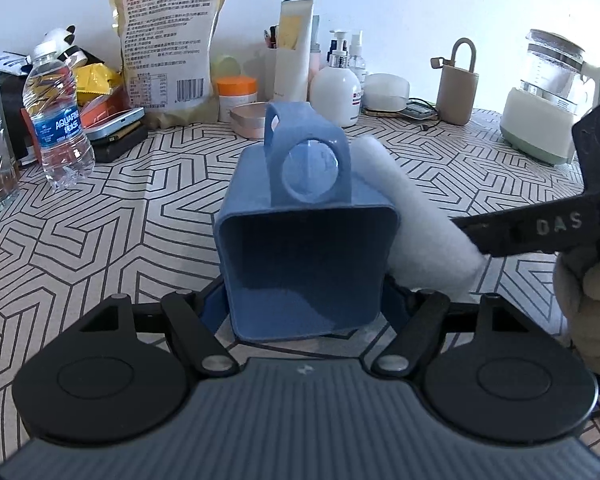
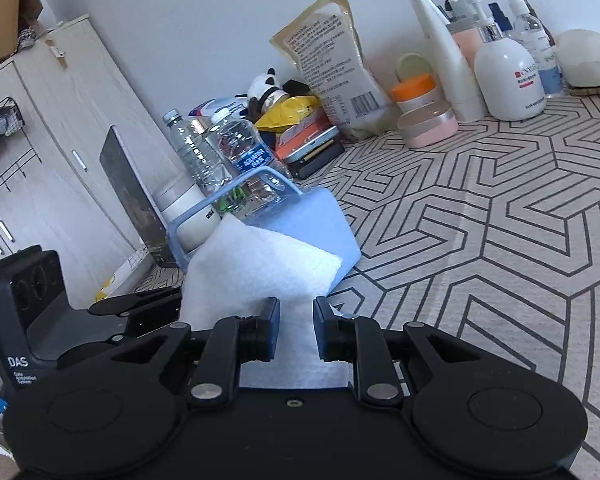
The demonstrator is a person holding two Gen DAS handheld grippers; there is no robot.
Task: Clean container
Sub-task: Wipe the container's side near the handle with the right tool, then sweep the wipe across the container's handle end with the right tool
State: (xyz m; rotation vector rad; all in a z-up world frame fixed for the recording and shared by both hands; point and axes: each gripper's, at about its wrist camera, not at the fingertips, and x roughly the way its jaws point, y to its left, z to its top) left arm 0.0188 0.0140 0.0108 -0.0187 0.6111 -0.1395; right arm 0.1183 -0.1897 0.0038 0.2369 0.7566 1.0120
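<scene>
A blue square container [image 1: 306,264] with a looped handle is held tipped, its open mouth facing the left wrist camera. My left gripper [image 1: 304,312] is shut on its base, its fingers mostly hidden behind the walls. My right gripper [image 2: 296,328] is shut on a white cloth [image 2: 256,268] and presses it against the container's outer side wall [image 2: 324,224]. In the left wrist view the cloth [image 1: 416,208] lies along the container's right side, with the right gripper's body [image 1: 540,228] behind it.
The patterned table [image 1: 140,200] carries clutter along the back wall: water bottles [image 1: 56,120], a snack bag [image 1: 164,48], an orange-lidded jar [image 1: 236,92], lotion bottles [image 1: 334,88], a beige container [image 1: 458,84], a kettle [image 1: 548,92]. A wardrobe [image 2: 40,140] stands left.
</scene>
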